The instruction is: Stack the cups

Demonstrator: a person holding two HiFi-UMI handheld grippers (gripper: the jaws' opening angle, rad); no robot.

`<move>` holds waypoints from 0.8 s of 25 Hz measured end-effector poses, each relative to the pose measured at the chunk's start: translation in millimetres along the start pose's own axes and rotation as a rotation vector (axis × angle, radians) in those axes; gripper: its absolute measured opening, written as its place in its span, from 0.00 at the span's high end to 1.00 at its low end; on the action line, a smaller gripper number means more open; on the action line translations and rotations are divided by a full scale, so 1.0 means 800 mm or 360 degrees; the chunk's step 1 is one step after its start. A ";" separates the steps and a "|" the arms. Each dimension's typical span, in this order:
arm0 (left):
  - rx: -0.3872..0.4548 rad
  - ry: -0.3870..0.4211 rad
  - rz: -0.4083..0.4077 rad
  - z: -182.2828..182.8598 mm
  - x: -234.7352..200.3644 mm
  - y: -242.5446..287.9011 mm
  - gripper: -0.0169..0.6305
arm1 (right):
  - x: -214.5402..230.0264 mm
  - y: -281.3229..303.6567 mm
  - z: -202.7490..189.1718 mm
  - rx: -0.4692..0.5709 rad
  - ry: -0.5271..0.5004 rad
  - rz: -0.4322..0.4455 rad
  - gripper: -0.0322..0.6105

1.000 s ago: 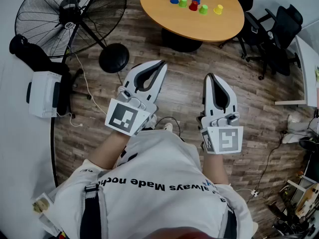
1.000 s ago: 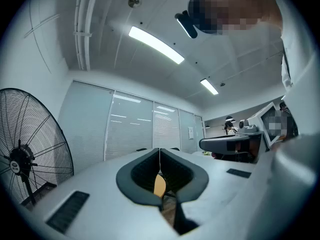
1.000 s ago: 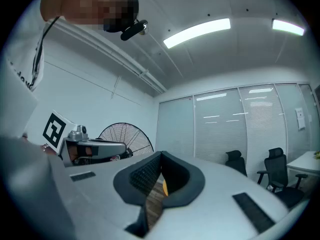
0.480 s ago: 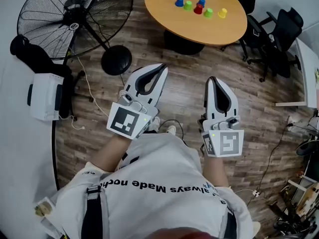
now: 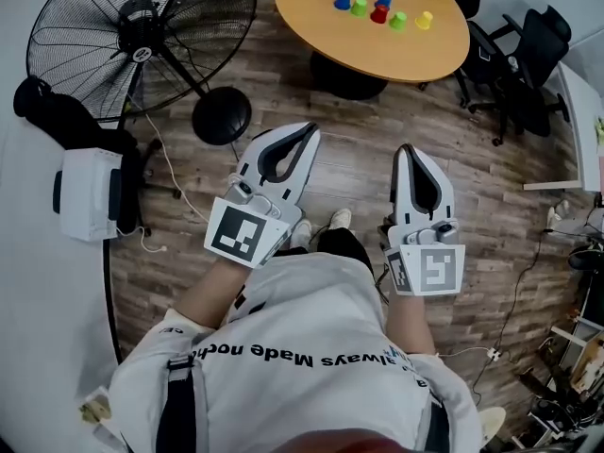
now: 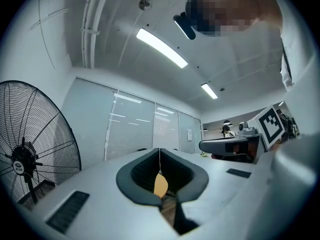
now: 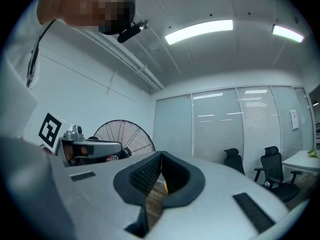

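Wooden and round, the desk (image 5: 377, 55) carries all six small cups in a loose cluster, well ahead of both grippers and beyond their tips. A blue cup (image 5: 343, 0) sits farthest left with a green cup (image 5: 360, 7) just beside it. Next comes a second blue cup (image 5: 383, 1) with a red cup (image 5: 379, 13) close against its near side, then a second green cup (image 5: 398, 20) and a yellow cup (image 5: 425, 19) farthest right. No cup appears to sit on another, and they are too small to tell whether they stand mouth up or down. The left gripper (image 5: 310, 130) has its jaws together with nothing between them; its own view shows the dark pads meeting in a thin line. The right gripper (image 5: 406, 149) is likewise closed and empty. Both are held low in front of the person's white shirt (image 5: 302, 357), pointing toward the desk, with only bare floor between them and the desk's dark pedestal (image 5: 342, 75). Left of the left gripper stands a large black fan (image 5: 142, 36) on a round base (image 5: 222, 116), and nearer on that side is a white box-like unit (image 5: 87, 193). Right of the right gripper are black office chairs (image 5: 514, 59). The floor (image 5: 349, 173) is wood plank. The gripper views show white walls, glass partitions with blinds (image 6: 135, 129) and ceiling strip lights (image 6: 161, 47).
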State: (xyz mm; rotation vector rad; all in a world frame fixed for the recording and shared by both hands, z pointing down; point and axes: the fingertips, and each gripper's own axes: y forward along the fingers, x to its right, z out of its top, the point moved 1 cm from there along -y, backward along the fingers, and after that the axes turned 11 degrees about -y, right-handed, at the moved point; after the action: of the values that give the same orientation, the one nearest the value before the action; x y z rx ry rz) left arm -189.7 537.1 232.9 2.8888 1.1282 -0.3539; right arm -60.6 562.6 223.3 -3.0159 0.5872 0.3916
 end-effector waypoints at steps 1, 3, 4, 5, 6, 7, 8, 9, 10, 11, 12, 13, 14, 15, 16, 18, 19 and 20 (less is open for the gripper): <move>0.0019 0.0000 -0.0014 0.000 0.000 0.002 0.94 | 0.000 0.001 -0.002 -0.0005 0.0000 -0.0003 0.91; 0.0022 -0.0010 -0.0024 -0.003 0.000 0.008 0.94 | 0.004 0.003 -0.006 -0.0010 0.0005 -0.0007 0.91; 0.0030 -0.0013 -0.0027 -0.004 0.001 0.012 0.94 | 0.006 0.004 -0.008 -0.0011 0.0005 -0.0007 0.91; 0.0046 -0.0014 -0.0031 -0.003 0.001 0.016 0.94 | 0.009 0.007 -0.010 -0.0010 0.0003 -0.0008 0.91; 0.0063 -0.0016 -0.0033 -0.001 0.000 0.021 0.94 | 0.013 0.010 -0.011 -0.0006 0.0002 -0.0008 0.91; 0.0068 -0.0014 -0.0032 -0.001 -0.002 0.025 0.94 | 0.017 0.015 -0.012 0.0000 0.0000 -0.0009 0.91; 0.0062 -0.0008 -0.0029 -0.003 -0.005 0.031 0.94 | 0.021 0.020 -0.014 0.0007 -0.0002 -0.0010 0.91; 0.0052 0.0001 -0.0025 -0.005 -0.008 0.036 0.94 | 0.026 0.025 -0.016 0.0012 -0.0004 -0.0010 0.91; 0.0043 0.0007 -0.0021 -0.007 -0.011 0.044 0.94 | 0.032 0.030 -0.018 0.0016 -0.0003 -0.0010 0.91; 0.0036 0.0008 -0.0017 -0.009 -0.013 0.052 0.94 | 0.038 0.035 -0.021 0.0018 -0.0002 -0.0009 0.91; 0.0029 0.0004 -0.0016 -0.010 -0.014 0.062 0.94 | 0.046 0.040 -0.023 0.0019 -0.0001 -0.0008 0.91; 0.0027 0.0000 -0.0017 -0.011 -0.015 0.072 0.94 | 0.054 0.045 -0.024 0.0020 -0.0001 -0.0009 0.91; 0.0028 -0.0001 -0.0020 -0.010 -0.016 0.084 0.94 | 0.063 0.051 -0.026 0.0022 -0.0001 -0.0009 0.91; 0.0029 -0.0001 -0.0022 -0.009 -0.017 0.096 0.94 | 0.073 0.057 -0.027 0.0025 -0.0002 -0.0010 0.91; 0.0028 0.0001 -0.0021 -0.009 -0.018 0.109 0.94 | 0.082 0.063 -0.030 0.0027 -0.0001 -0.0010 0.91; 0.0022 0.0006 -0.0010 -0.008 -0.021 0.136 0.94 | 0.104 0.076 -0.036 0.0027 0.0003 -0.0009 0.91; 0.0020 0.0008 -0.0006 -0.008 -0.022 0.150 0.94 | 0.116 0.082 -0.040 0.0027 0.0005 -0.0009 0.91; 0.0025 0.0012 -0.0009 -0.008 -0.022 0.164 0.94 | 0.128 0.088 -0.043 0.0028 0.0007 -0.0011 0.91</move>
State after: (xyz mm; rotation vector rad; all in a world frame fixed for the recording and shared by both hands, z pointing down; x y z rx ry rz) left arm -113.0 428.8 234.8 2.9036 1.1406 -0.3539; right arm 12.9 457.2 230.8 -3.0022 0.5774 0.3772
